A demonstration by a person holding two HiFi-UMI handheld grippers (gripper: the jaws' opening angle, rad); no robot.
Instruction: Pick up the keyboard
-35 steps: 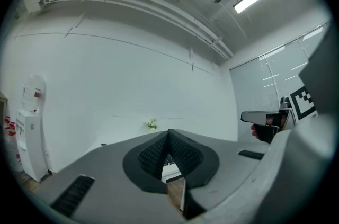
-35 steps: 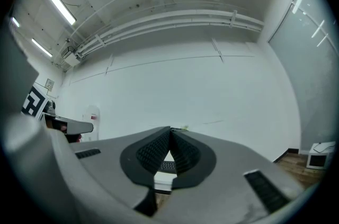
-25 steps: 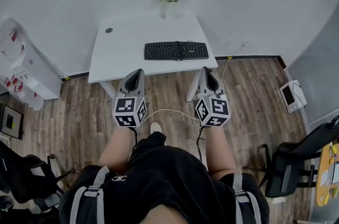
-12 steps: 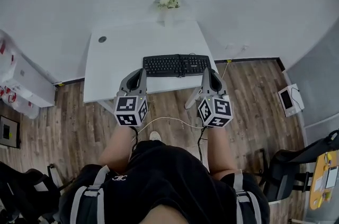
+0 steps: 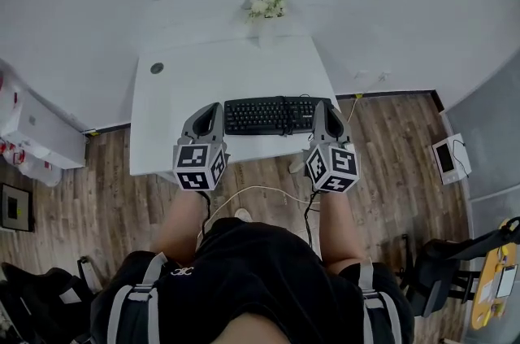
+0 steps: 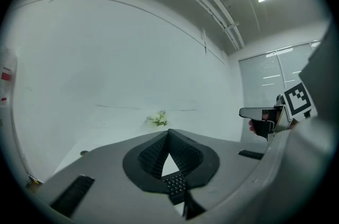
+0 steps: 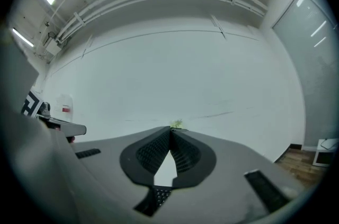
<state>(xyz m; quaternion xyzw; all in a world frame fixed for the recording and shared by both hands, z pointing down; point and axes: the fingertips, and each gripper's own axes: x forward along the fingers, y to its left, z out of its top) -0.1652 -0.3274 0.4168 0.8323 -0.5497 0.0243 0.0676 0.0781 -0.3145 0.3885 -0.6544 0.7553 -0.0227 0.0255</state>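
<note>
A white wall backs a room with a wood-plank floor [image 5: 114, 196], and a white table [image 5: 183, 102] stands against that wall. A small bunch of pale flowers [image 5: 266, 4] sits at the table's far edge, and a round dark cable hole [image 5: 157, 67] shows near its far left corner.

The black keyboard [image 5: 272, 115] lies flat near the table's front edge, long side parallel to it. The left gripper [image 5: 212, 110] is just beside the keyboard's left end and the right gripper [image 5: 324, 110] is just beside its right end, so the keyboard lies between them. Whether either one touches it cannot be told.

In the left gripper view the left gripper [image 6: 169, 134] has its jaws together at the tips with nothing clamped; keyboard keys [image 6: 175, 184] show below through the gap. The right gripper view shows the same of the right gripper [image 7: 170, 132]: tips meeting, empty, keys [image 7: 159, 195] below.

A white cable [image 5: 260, 189] curves over the floor in front of the person.
</note>
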